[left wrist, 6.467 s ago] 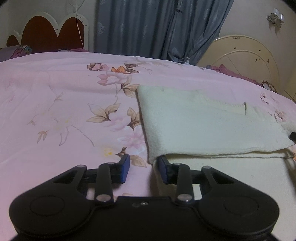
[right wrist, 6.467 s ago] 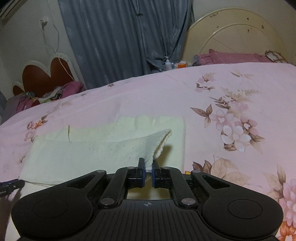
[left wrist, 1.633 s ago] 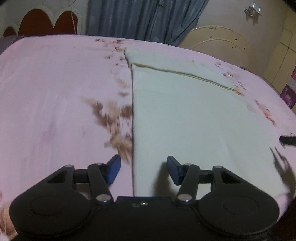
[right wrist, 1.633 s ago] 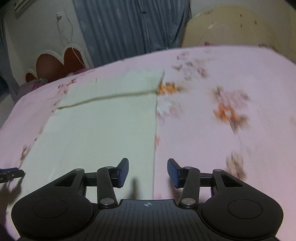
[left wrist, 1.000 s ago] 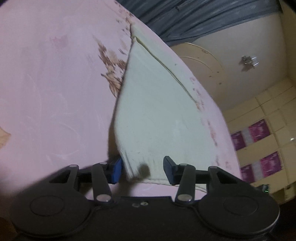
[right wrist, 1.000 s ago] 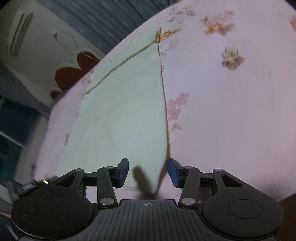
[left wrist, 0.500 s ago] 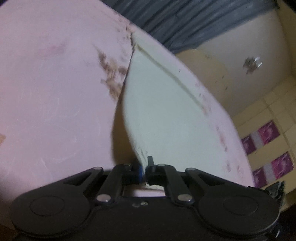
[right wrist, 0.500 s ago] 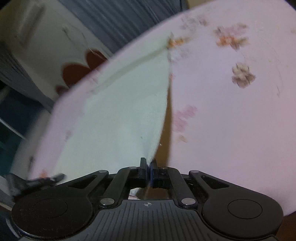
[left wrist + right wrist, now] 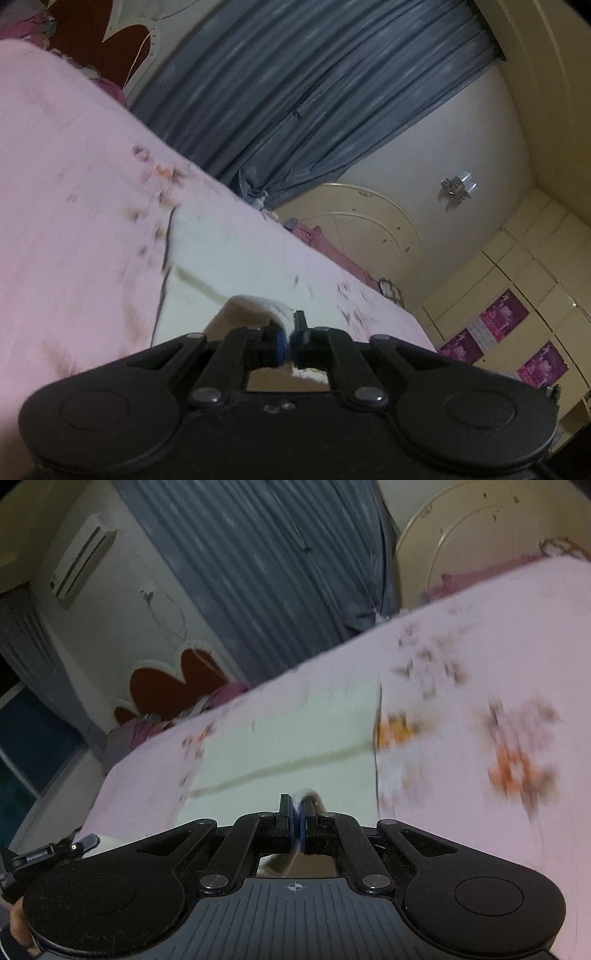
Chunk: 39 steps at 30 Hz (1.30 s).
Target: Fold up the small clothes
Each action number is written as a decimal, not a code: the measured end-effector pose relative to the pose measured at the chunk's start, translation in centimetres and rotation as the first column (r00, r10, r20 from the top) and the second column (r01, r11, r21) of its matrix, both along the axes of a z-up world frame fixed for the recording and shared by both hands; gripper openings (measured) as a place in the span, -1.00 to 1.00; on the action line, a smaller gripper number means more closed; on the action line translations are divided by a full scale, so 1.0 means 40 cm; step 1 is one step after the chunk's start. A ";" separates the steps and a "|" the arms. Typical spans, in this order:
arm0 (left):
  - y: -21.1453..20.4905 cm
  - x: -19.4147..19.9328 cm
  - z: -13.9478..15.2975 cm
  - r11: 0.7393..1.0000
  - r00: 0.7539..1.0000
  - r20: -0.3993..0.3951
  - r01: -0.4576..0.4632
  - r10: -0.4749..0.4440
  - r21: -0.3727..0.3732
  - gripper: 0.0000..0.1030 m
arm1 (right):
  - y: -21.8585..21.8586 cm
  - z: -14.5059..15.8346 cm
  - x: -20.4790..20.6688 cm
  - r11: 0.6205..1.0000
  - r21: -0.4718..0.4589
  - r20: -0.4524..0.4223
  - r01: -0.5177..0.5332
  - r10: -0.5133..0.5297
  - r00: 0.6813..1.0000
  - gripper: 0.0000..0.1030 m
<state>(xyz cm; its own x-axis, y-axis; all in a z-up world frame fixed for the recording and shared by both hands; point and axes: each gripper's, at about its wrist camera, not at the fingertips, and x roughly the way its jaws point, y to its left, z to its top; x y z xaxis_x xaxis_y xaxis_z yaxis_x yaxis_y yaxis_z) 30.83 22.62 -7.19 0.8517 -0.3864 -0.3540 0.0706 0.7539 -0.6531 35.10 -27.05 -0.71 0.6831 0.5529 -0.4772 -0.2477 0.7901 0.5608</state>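
Cream garment [image 9: 236, 258] spread flat on pink bed [image 9: 66, 206], long axis running across, near hem raised. Left gripper [image 9: 287, 341] jaws clamped on one near corner, right gripper [image 9: 297, 825] jaws on the other. Remaining cloth straight ahead of both; probably a forward fold. No containers visible.

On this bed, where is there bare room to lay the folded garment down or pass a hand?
Bare pink bedsheet lies left of the cream garment, and more right of it toward the round headboard. The middle is taken: the left gripper and right gripper pinch the garment's near corners.
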 end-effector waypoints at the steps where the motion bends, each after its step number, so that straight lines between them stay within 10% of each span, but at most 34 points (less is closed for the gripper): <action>1: 0.008 0.040 0.002 1.000 1.000 -0.003 0.003 -0.003 -0.006 -0.92 | 0.006 0.001 0.044 1.000 -0.002 -0.003 0.008 -0.008 1.000 -0.96; 17: 0.046 0.556 -0.147 0.994 0.980 -0.181 0.093 -0.081 0.061 -0.88 | 0.064 -0.200 0.596 0.997 0.035 -0.233 0.070 -0.060 0.971 -0.96; 19: 0.056 0.572 -0.147 0.995 0.986 -0.150 0.079 -0.070 0.053 -0.35 | 0.055 -0.212 0.625 0.992 0.067 -0.214 0.102 -0.086 0.973 -0.95; 23: 0.074 0.564 -0.129 0.994 0.994 -0.100 0.063 -0.053 0.094 -0.01 | 0.040 -0.202 0.623 0.986 0.061 -0.121 0.154 -0.146 0.982 0.03; 32: 0.012 0.636 -0.192 0.909 0.953 -0.273 0.225 -0.131 0.351 -0.33 | 0.133 -0.243 0.639 0.976 -0.217 -0.122 0.000 -0.027 0.992 0.02; 35: 0.002 0.640 -0.197 0.894 0.955 -0.274 0.219 -0.115 0.391 -0.95 | 0.180 -0.259 0.646 0.941 -0.332 -0.129 -0.064 0.022 0.991 -0.83; 39: 0.023 0.617 -0.180 0.916 0.976 -0.195 0.167 -0.101 0.364 -0.97 | 0.203 -0.252 0.631 0.907 -0.415 -0.061 -0.070 0.049 0.997 -0.97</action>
<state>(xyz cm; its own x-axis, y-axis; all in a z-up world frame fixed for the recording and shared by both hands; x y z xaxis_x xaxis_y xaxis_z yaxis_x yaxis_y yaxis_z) 55.53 23.55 -14.40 0.7160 -0.3023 -0.6293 0.1022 0.9371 -0.3339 60.32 -18.92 -10.81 0.6254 0.3358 -0.7043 -0.2830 0.9388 0.1963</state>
